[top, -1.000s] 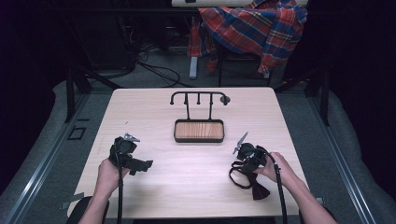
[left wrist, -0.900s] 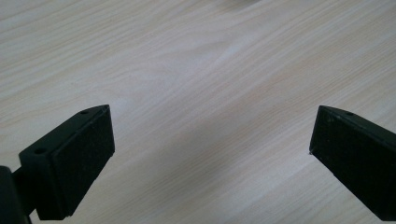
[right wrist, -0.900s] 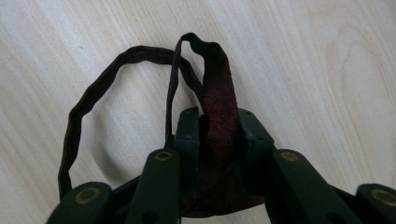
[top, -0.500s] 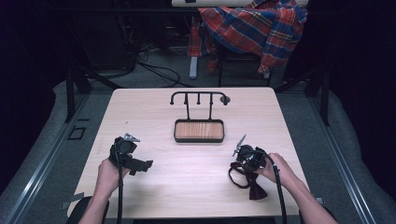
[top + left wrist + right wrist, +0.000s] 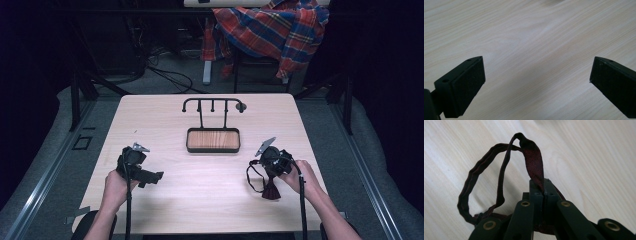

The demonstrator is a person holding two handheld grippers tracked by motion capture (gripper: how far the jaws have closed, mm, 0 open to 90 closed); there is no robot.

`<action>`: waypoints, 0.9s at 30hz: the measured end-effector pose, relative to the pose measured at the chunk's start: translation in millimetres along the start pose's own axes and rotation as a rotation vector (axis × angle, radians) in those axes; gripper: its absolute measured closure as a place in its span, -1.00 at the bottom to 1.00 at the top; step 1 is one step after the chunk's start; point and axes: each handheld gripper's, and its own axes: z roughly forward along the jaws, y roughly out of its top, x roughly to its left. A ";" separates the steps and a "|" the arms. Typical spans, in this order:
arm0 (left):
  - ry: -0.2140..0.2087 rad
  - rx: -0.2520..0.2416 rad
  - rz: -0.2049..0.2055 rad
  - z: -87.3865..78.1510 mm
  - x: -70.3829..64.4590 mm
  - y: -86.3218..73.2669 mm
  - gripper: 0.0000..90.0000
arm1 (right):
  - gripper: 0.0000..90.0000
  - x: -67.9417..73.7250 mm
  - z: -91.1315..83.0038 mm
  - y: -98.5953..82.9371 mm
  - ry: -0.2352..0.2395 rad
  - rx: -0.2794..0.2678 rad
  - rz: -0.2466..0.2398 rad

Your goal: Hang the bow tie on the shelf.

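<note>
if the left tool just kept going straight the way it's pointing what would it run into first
Probably just the table. The left tool is open, with bare wood grain ahead between its jaws, so it seems angled down at the tabletop. How far off the wood lies is unclear.

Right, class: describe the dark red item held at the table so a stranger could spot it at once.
Start at the pale wooden table and go to its near right side, where the right hand-held gripper is. Pinched in its shut jaws is a dark red bow tie with a thin looped strap, the table's one soft fabric thing, unlike the rigid black hook stand.
</note>
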 end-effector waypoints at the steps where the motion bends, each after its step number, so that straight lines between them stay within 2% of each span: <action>1: -0.001 0.000 -0.001 0.1 -0.3 0.0 -1.00 | 0.97 -1.0 -2.9 0.1 -0.014 -0.010 0.013; 6: -0.001 0.003 0.001 -0.2 0.2 -0.1 -1.00 | 0.97 -4.0 -8.8 0.8 -0.036 -0.017 0.018; 10: -0.002 0.000 0.000 0.3 -0.6 0.2 -1.00 | 0.97 -6.4 -14.8 0.9 -0.056 -0.060 0.050; 22: -0.001 0.004 0.000 0.4 0.2 -0.3 -1.00 | 0.97 -7.6 -32.2 9.9 -0.116 -0.127 0.052; 27: 0.001 0.004 0.000 -0.3 0.7 -0.6 -1.00 | 0.97 -8.7 -38.0 13.0 -0.119 -0.162 0.067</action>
